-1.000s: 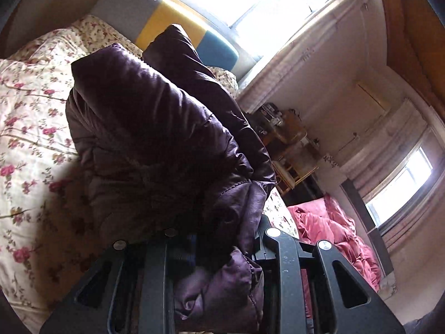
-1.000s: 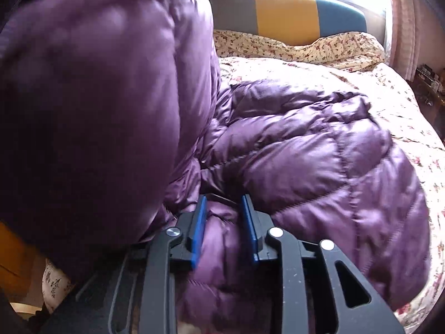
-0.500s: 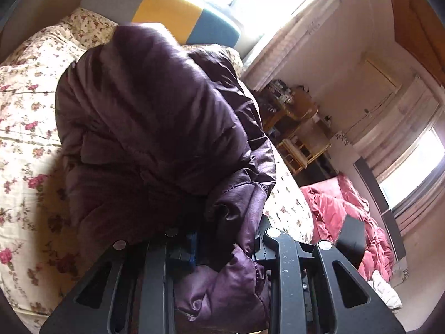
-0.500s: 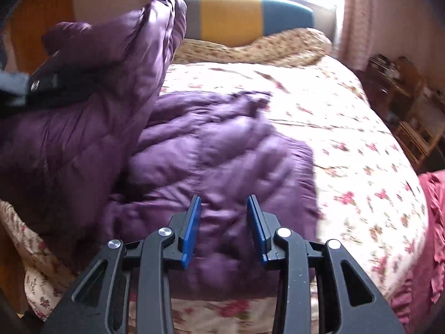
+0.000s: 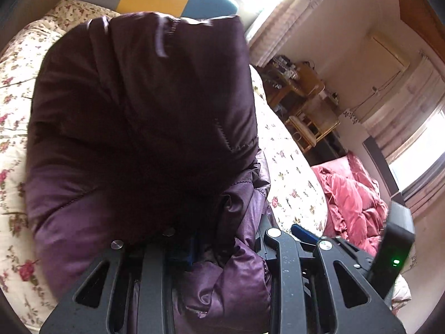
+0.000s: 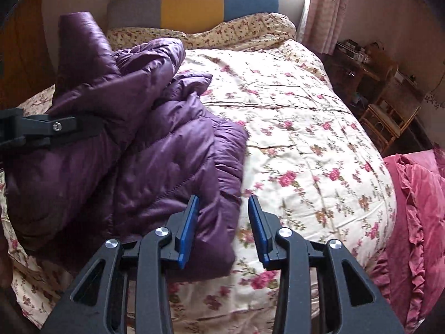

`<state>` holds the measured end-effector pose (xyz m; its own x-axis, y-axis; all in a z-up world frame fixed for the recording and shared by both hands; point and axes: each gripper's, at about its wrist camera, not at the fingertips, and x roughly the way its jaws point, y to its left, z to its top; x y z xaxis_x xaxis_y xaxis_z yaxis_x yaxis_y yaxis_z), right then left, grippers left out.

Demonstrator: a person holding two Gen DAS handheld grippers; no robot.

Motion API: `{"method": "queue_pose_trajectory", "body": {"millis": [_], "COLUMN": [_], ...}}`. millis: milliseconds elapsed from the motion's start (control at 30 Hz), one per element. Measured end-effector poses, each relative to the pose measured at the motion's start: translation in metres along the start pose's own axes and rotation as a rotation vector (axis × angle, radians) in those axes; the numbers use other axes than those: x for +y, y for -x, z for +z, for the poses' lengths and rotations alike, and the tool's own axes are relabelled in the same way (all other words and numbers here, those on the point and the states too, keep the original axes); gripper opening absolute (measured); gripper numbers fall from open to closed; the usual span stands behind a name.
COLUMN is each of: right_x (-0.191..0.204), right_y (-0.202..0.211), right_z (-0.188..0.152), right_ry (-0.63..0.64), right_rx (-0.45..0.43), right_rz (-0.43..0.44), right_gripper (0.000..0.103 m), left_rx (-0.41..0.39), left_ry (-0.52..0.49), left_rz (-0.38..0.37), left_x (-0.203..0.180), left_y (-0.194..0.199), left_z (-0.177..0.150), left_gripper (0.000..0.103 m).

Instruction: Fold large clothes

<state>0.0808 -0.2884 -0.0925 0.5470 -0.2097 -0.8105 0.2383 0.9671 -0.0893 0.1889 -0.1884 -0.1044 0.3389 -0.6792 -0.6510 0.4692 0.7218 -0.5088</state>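
Note:
A large purple quilted down jacket (image 6: 167, 150) lies on the left half of the floral bed (image 6: 292, 128). My left gripper (image 5: 222, 247) is shut on a bunched edge of the jacket (image 5: 144, 117) and holds that part lifted, so it fills the left wrist view. It also shows in the right wrist view (image 6: 55, 128), clamped on a raised fold at the left. My right gripper (image 6: 222, 222) is open and empty, above the jacket's right lower edge. It also shows in the left wrist view (image 5: 303, 233) at the lower right.
A grey, yellow and blue headboard (image 6: 192, 5) stands at the bed's far end under a window. A pink quilt (image 6: 417, 208) lies bunched at the bed's right side. Wooden furniture and a rattan chair (image 6: 386, 119) stand along the right wall.
My right gripper let go of the jacket, opened and pulled back toward the bed's near edge. My left gripper kept its hold and lifted its fold higher and over.

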Motion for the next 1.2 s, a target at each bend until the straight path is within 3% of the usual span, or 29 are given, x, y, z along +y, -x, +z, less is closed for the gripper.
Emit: {"method": "queue_pose_trajectory", "body": {"millis": [300, 400, 567, 733, 800, 933, 1033, 1200], "right_x": [-0.042, -0.056, -0.076, -0.076, -0.076, -0.073, -0.068, -0.053], "right_y": [-0.017, -0.02, -0.017, -0.01, -0.008, -0.005, 0.002, 0.017], "right_z": [-0.01, -0.017, -0.027, -0.028, -0.029, -0.027, -0.026, -0.02], "right_ry": [-0.069, -0.096, -0.14, -0.16, -0.166, -0.167, -0.16, -0.138], "right_rx": [0.045, 0.061, 0.072, 0.066, 0.064, 0.054, 0.042, 0.018], "right_rz": [-0.075, -0.101, -0.118, -0.128, -0.126, -0.117, -0.103, -0.057], "right_gripper": [0.042, 0.044, 0.048, 0.053, 0.054, 0.054, 0.054, 0.054], "left_rx": [0.062, 0.072, 0.053, 0.013, -0.018, -0.09, -0.141, -0.178], "left_ry": [-0.046, -0.06, -0.054, -0.042, -0.041, -0.031, 0.004, 0.137], "left_rz": [0.045, 0.056, -0.029, -0.09, -0.112, -0.152, -0.12, 0.083], "left_x": [-0.007, -0.011, -0.018, -0.021, -0.02, -0.014, 0.006, 0.067], "left_y": [-0.042, -0.039, -0.011, 0.027, 0.046, 0.088, 0.111, 0.133], "left_z": [-0.006, -0.006, 0.002, 0.008, 0.011, 0.014, 0.012, -0.013], "left_gripper": [0.026, 0.032, 0.072, 0.073, 0.078, 0.078, 0.078, 0.078]}}
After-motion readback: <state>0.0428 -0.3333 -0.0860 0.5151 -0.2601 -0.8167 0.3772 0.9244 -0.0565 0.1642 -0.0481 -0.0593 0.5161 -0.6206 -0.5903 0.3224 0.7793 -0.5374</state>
